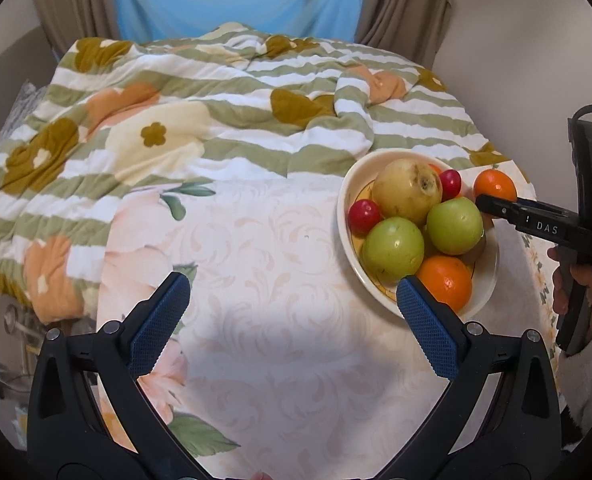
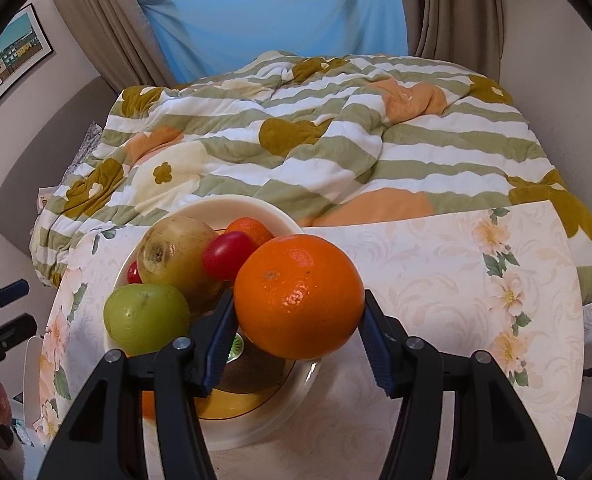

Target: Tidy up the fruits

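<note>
From the left wrist camera, the left gripper hangs over a table covered in a pale floral tablecloth, its blue-padded fingers spread wide with nothing between them. Its right fingertip sits just in front of a cream bowl at the right of the table. The bowl holds a large yellowish fruit, two green apples, two small red fruits and an orange. At the bowl's far right edge, the right gripper reaches in from the side, pinching a second orange just beyond the rim. A striped, flowered blanket lies rumpled behind the table.

From the right wrist camera, the right gripper fills the foreground, its two fingers partly closed and pressed against either side of the held orange. The orange is above the bowl's right side. Behind and left of it in the bowl are the yellowish fruit, a red fruit, a green apple and part of another orange. A brown kiwi lies under the held orange. The left gripper shows at the far left edge.
</note>
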A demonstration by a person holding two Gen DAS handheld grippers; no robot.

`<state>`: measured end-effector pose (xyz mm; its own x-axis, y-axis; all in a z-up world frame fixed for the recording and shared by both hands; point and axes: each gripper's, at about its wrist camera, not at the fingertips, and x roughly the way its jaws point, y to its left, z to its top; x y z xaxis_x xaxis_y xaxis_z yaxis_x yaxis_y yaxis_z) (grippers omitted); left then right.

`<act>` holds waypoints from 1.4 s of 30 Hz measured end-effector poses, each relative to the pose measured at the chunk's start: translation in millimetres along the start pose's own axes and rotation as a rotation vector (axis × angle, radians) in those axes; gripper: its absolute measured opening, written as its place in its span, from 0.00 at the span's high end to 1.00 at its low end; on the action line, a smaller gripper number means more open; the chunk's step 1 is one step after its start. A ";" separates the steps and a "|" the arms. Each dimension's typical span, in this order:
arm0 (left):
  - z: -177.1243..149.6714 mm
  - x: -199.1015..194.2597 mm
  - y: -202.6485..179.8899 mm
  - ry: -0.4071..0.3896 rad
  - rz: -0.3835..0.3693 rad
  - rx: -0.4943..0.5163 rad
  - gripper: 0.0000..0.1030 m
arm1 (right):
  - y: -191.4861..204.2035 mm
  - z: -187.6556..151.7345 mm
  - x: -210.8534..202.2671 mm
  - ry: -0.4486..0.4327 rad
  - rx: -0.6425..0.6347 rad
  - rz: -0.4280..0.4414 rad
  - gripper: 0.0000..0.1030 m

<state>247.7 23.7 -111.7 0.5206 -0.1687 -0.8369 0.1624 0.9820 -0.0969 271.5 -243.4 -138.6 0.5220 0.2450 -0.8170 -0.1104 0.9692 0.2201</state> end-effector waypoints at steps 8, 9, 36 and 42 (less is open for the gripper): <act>-6.2 -4.6 -3.3 -0.008 0.005 -0.029 0.00 | 3.3 -0.8 6.4 0.031 -0.021 0.041 0.45; -7.1 -5.0 -3.6 -0.009 0.006 -0.031 0.00 | 4.1 -1.3 5.4 0.024 -0.025 0.057 0.38; -39.1 -152.1 -62.7 -0.242 0.180 -0.038 0.00 | 45.6 -27.3 -168.2 -0.186 -0.130 -0.057 0.01; -53.1 -185.8 -74.6 -0.291 0.196 -0.033 0.00 | 56.2 -57.4 -212.6 -0.213 -0.077 -0.142 0.01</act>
<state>94.3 -13.7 22.4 0.7570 0.0111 -0.6533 0.0107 0.9995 0.0294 105.8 -239.5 16.9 0.7019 0.1037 -0.7047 -0.0830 0.9945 0.0637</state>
